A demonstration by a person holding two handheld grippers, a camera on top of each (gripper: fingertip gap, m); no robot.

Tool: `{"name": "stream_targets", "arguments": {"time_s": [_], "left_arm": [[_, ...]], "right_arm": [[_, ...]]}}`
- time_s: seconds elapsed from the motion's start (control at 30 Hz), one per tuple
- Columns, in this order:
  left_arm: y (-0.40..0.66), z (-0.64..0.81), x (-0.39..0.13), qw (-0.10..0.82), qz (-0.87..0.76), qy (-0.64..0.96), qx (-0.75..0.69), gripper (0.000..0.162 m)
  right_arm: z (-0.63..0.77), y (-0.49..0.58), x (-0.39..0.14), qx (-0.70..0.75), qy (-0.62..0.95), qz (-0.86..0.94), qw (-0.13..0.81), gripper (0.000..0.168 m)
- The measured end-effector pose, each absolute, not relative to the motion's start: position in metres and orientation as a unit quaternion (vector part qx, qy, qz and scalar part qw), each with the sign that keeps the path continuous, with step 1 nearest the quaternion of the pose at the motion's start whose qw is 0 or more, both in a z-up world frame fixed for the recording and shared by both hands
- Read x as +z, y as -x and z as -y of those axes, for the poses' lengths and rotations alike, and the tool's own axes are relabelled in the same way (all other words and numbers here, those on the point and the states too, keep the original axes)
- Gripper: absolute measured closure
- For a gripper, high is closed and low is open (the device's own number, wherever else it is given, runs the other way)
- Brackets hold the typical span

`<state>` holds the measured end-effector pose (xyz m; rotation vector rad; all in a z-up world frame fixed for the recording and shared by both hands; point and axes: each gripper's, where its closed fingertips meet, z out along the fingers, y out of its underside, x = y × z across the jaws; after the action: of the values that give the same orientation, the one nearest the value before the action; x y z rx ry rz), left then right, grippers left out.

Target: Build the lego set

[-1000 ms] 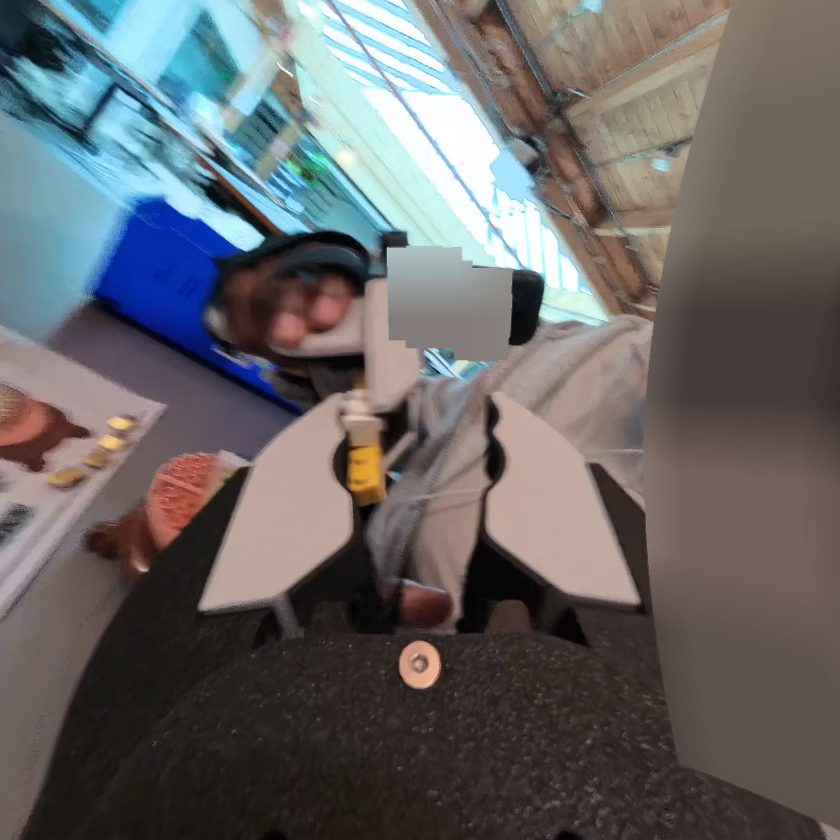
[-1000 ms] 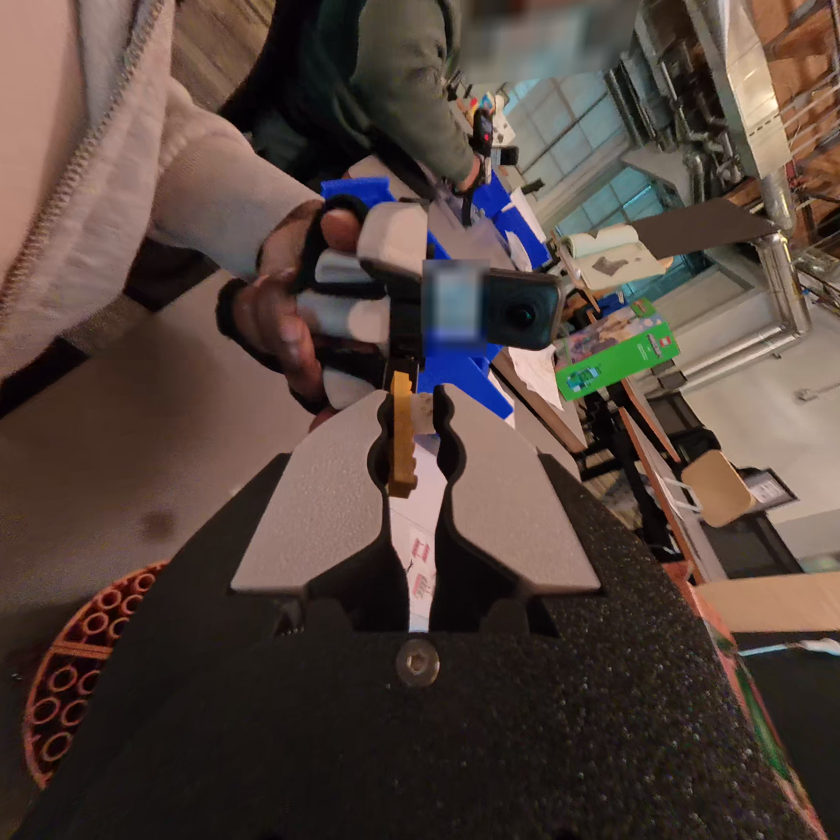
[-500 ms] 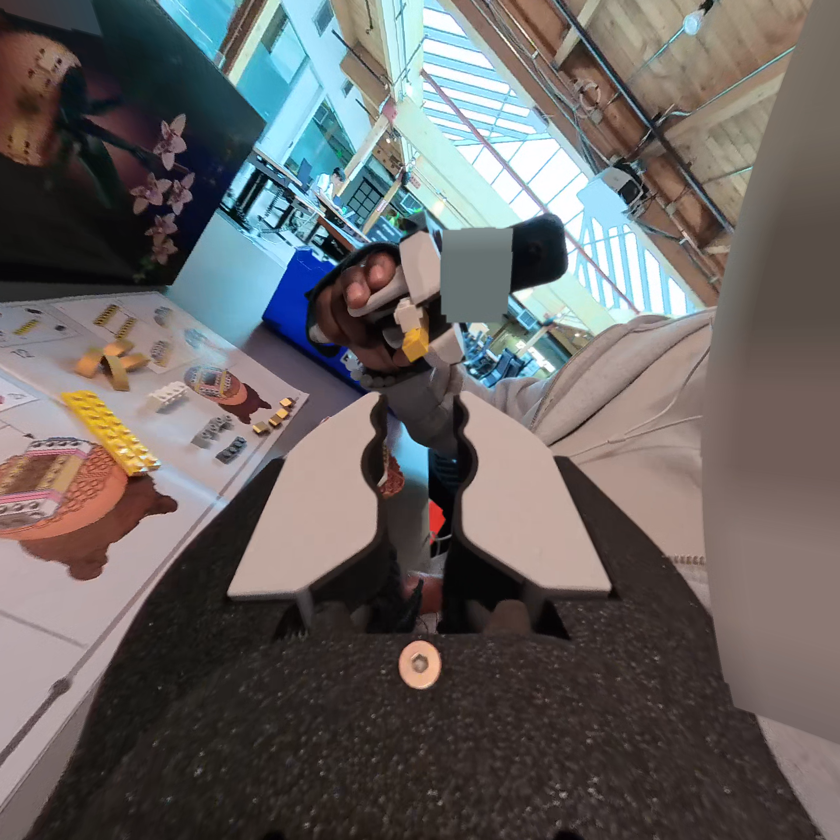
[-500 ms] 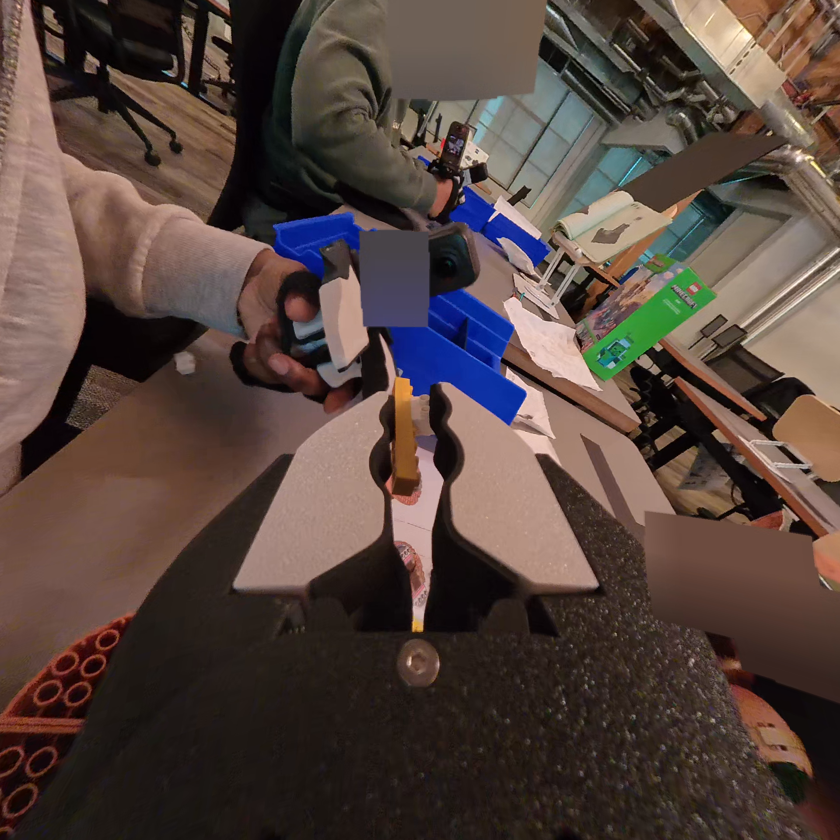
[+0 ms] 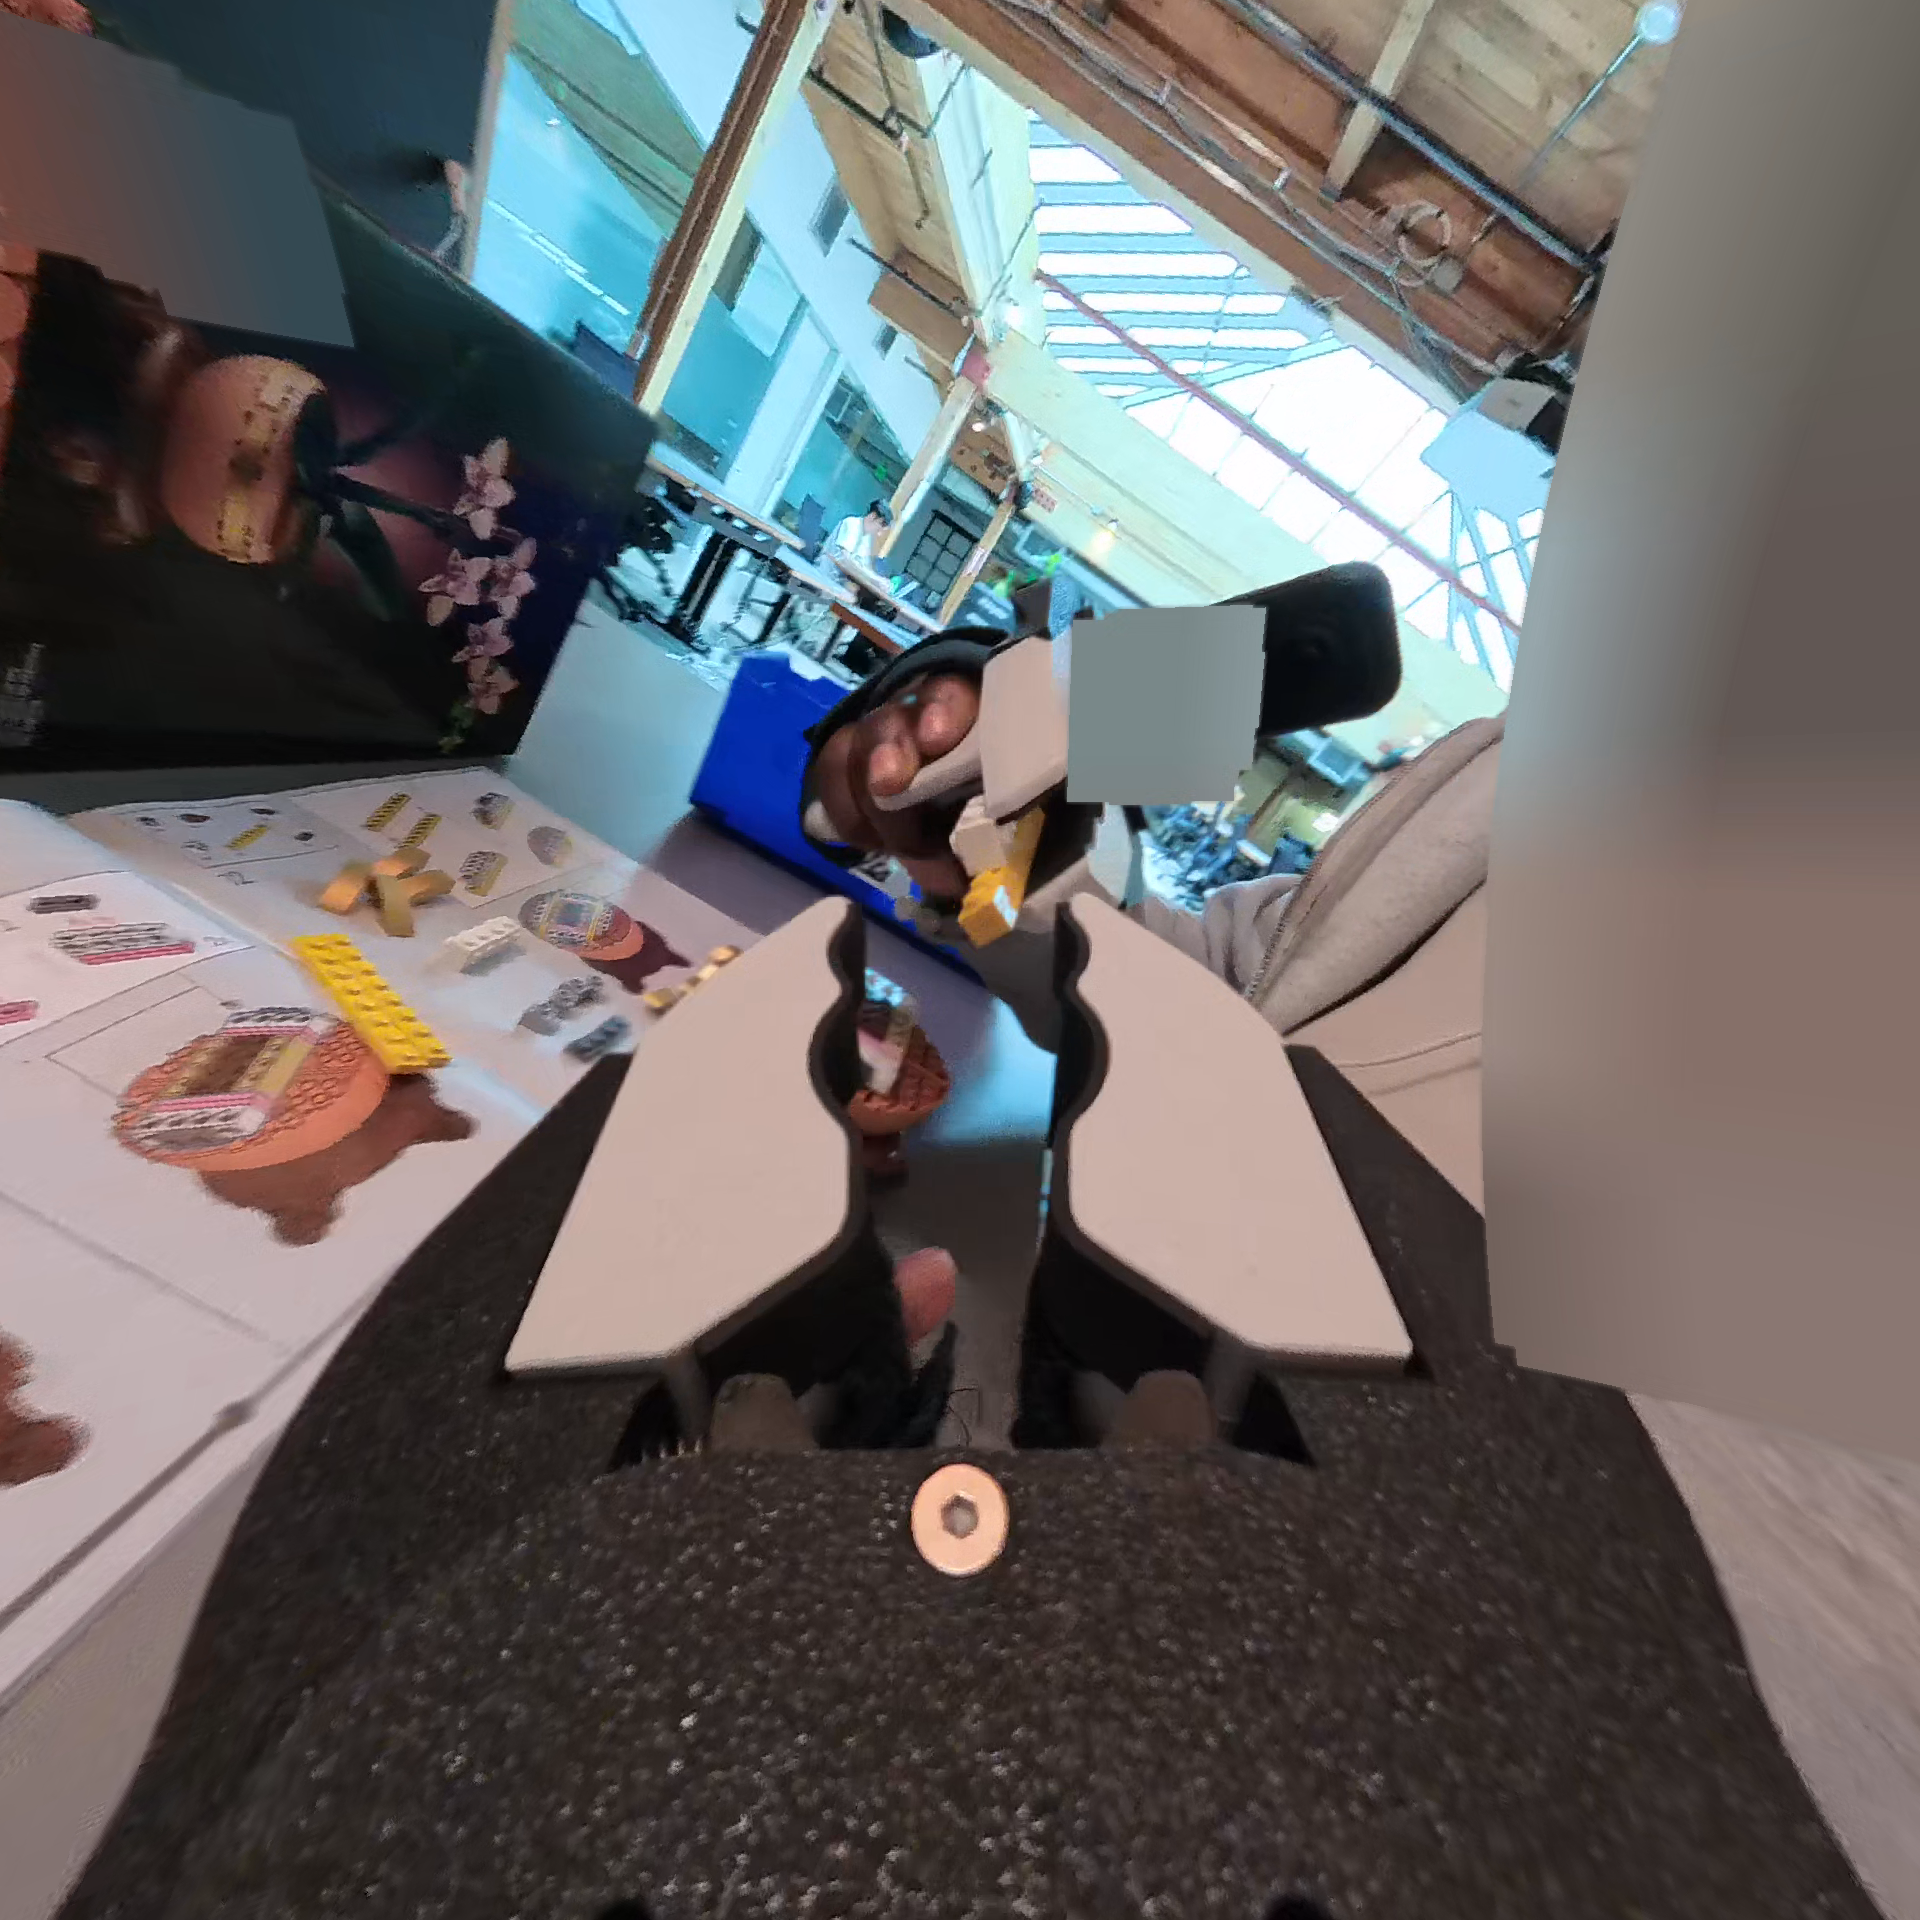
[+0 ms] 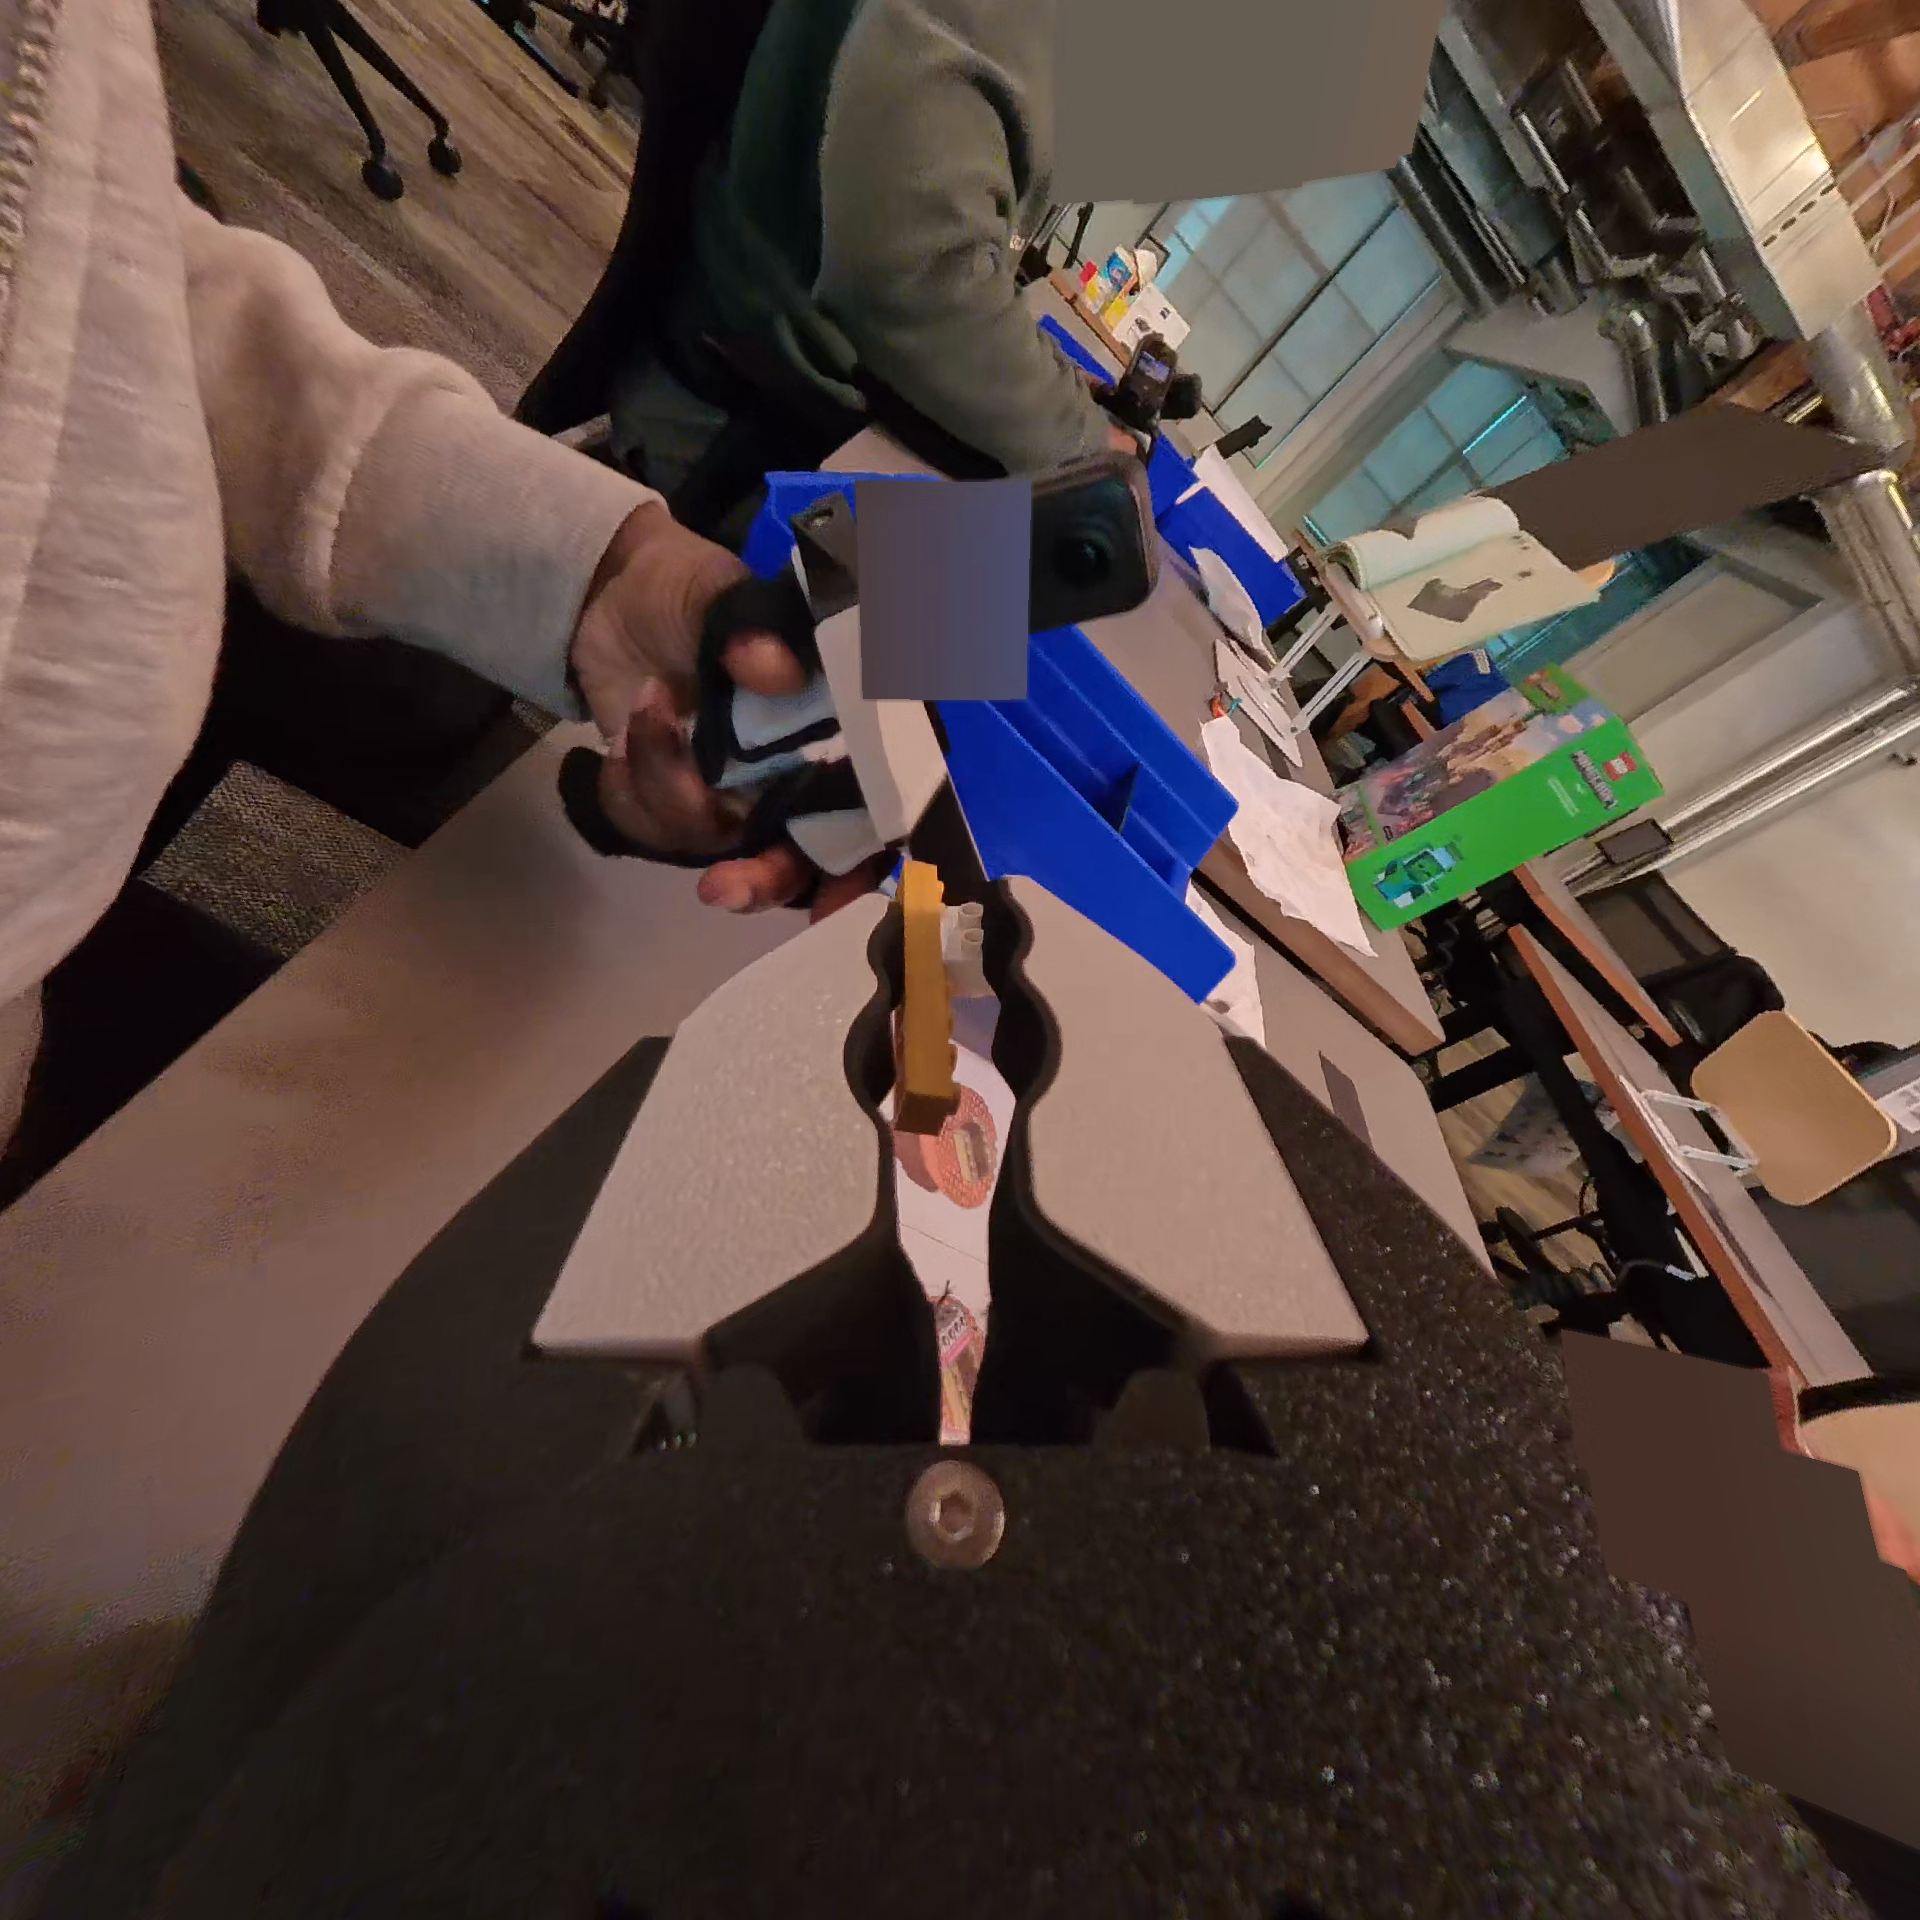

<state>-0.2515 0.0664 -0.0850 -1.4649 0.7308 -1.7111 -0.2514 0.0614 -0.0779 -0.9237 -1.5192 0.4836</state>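
Two printed cartons: green box [image 6: 1496,805], dark box [image 5: 281,499].

Bright skylight glare in left view; right view dimmer; wide-angle edge distortion, slight blur.

a long mustard-yellow studded lego plate [image 6: 925,1003] stands on edge with a small white studded brick [image 6: 968,940] stuck to its side; a bright yellow flat plate [image 5: 369,1000] lies on the open instruction booklet [image 5: 156,1195].
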Motion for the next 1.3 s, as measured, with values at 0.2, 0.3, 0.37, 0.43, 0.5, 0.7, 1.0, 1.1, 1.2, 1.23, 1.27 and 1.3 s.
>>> {"name": "stream_targets", "arguments": {"time_s": [0.2,0.3,0.37,0.43,0.5,0.7,1.0,1.1,1.2,1.23,1.27,1.3], "left_arm": [[0.238,-0.046,-0.076,0.381,-0.291,0.542,-0.690,0.151],[0.240,-0.040,-0.074,0.384,-0.299,0.538,-0.688,0.152],[0.240,-0.037,-0.072,0.380,-0.301,0.536,-0.692,0.153],[0.240,-0.036,-0.072,0.379,-0.300,0.536,-0.692,0.153],[0.240,-0.036,-0.072,0.381,-0.298,0.536,-0.692,0.153],[0.241,-0.039,-0.071,0.385,-0.286,0.529,-0.700,0.153],[0.238,-0.048,-0.067,0.390,-0.277,0.548,-0.686,0.153],[0.236,-0.053,-0.067,0.392,-0.276,0.564,-0.672,0.153],[0.234,-0.057,-0.066,0.401,-0.271,0.572,-0.662,0.153],[0.233,-0.058,-0.065,0.402,-0.270,0.573,-0.661,0.153],[0.232,-0.060,-0.064,0.404,-0.266,0.572,-0.662,0.153],[0.232,-0.061,-0.063,0.404,-0.261,0.570,-0.666,0.151]], "right_arm": [[-0.046,0.254,-0.074,0.198,0.387,0.652,0.621,0.154],[-0.042,0.255,-0.071,0.193,0.373,0.642,0.641,0.152],[-0.041,0.254,-0.069,0.201,0.371,0.635,0.647,0.147],[-0.041,0.254,-0.069,0.208,0.371,0.635,0.645,0.146],[-0.039,0.255,-0.071,0.214,0.373,0.639,0.637,0.152],[-0.042,0.255,-0.069,0.228,0.381,0.625,0.642,0.151],[-0.051,0.253,-0.066,0.178,0.386,0.624,0.655,0.151],[-0.055,0.250,-0.066,0.149,0.385,0.623,0.664,0.151],[-0.057,0.248,-0.064,0.130,0.384,0.619,0.673,0.153],[-0.057,0.247,-0.063,0.130,0.384,0.616,0.675,0.155],[-0.056,0.246,-0.062,0.130,0.380,0.618,0.676,0.163],[-0.057,0.246,-0.061,0.131,0.381,0.613,0.679,0.163]]}}
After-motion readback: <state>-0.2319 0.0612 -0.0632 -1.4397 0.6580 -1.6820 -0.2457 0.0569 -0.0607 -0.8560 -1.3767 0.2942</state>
